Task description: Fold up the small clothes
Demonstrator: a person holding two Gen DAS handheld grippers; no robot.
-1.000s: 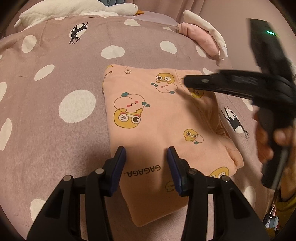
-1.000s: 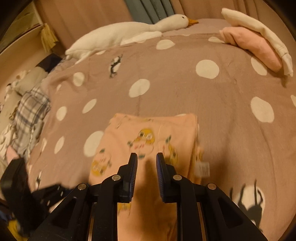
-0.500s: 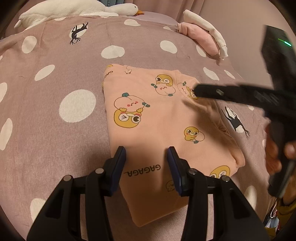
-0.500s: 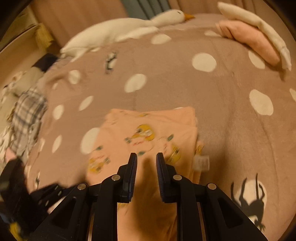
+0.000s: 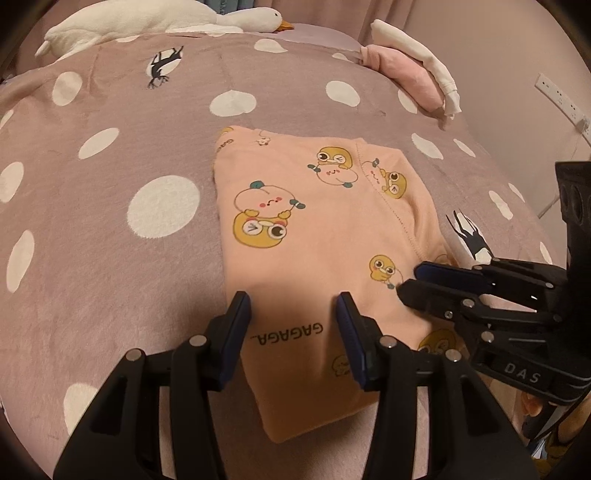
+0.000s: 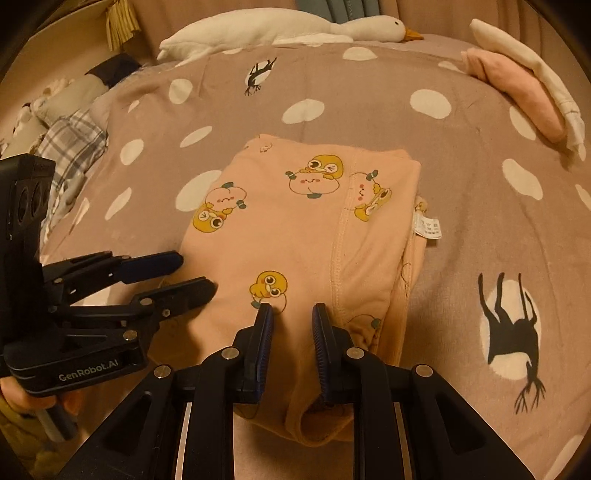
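Since a sec ago the right gripper point(image 5: 410, 282) has come down from over the far half of the garment to its near right edge; the left one stayed put.

Left wrist view: left gripper point(image 5: 293, 308) hovers over the near end of the folded peach garment point(image 5: 317, 236), jaws parted & opening – nothing clamped, the "GAGAGA" print shows in the gap. Garment lies flat mid-bed on the pink polka-dot blanket point(image 5: 110, 236), folded to a rough rectangle, cartoon duck prints up. Right gripper comes in from the right, tips over the garment's near right part. Far edge: white goose plush point(image 5: 155, 18); far right, a pink & white folded pile point(image 5: 413, 70). No containers in sight – everything lies straight on the bed.

Right wrist view: right gripper point(image 6: 293, 314) sits at the garment's point(image 6: 295, 236) near end, jaws a narrow gap apart & opening; cloth lies under the gap, can't tell if the pads touch it. Care label point(image 6: 428, 227) sticks out at the garment's right edge. Left gripper point(image 6: 192, 271) enters from the left, held by a hand point(image 6: 22, 398), tips at the garment's left edge. Plaid cloth point(image 6: 70, 147) lies far left off the blanket point(image 6: 461, 221).
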